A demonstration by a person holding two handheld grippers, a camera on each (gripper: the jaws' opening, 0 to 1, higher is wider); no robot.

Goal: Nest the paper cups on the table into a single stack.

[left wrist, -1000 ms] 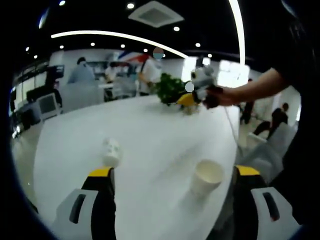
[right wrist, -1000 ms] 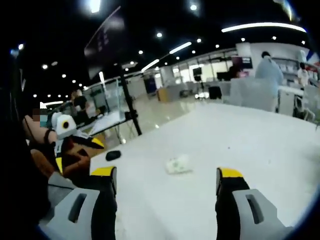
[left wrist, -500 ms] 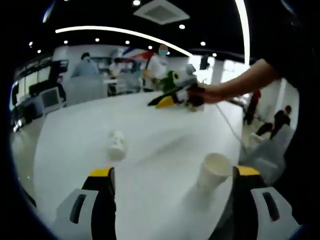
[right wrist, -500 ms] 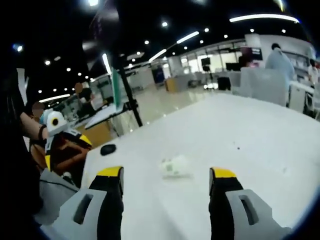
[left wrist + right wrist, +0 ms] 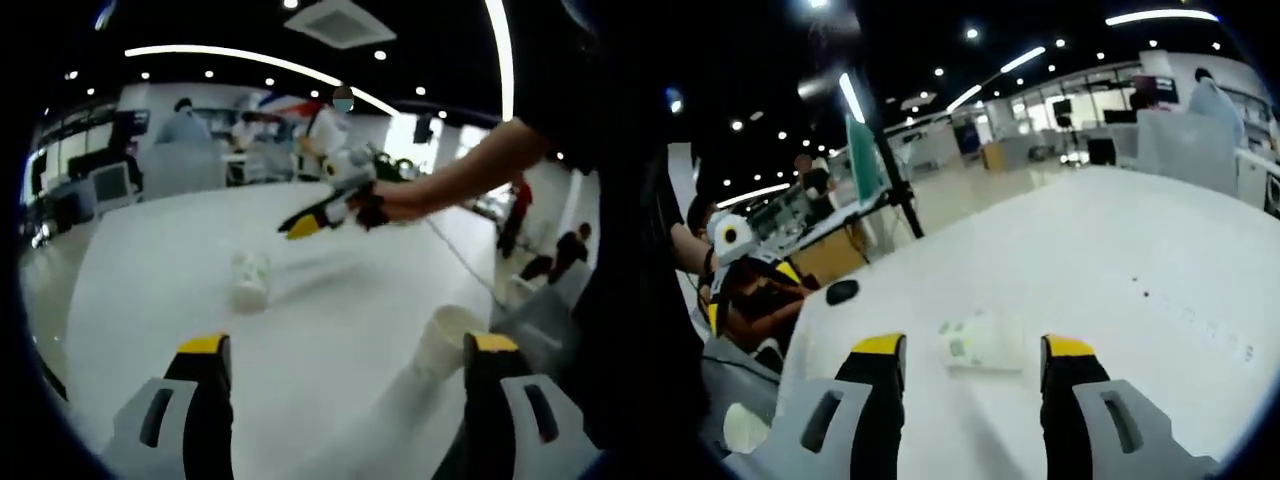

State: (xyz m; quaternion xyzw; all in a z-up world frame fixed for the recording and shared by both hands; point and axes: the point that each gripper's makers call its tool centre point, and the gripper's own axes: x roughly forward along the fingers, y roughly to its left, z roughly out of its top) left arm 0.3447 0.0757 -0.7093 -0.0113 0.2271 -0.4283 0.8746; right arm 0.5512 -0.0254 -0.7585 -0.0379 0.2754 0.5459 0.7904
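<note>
Now, on the white table point(image 5: 150, 290), we work from left to right; in the left gripper view a paper cup point(image 5: 249, 281) lies tipped on its side, well ahead of the left gripper point(image 5: 340, 350), whose jaws stand spread and empty; further right the right gripper point(image 5: 300, 224) reaches over the table toward that cup, and an upright cup point(image 5: 447, 340) stands near the table's edge, just beside the left gripper's right jaw. In the right gripper view the same lying cup point(image 5: 983, 340) sits between the yellow-tipped jaws of the right gripper point(image 5: 973, 348), which are parted with nothing pinched; a small dark object point(image 5: 842, 291) rests on the table to the left. We judge the step in hand to be the pickup of the lying cup; to do it well we should centre the cup between the jaws, close gently so the thin wall does not crush, then lift and turn it mouth-up before nesting it in the upright cup.
</note>
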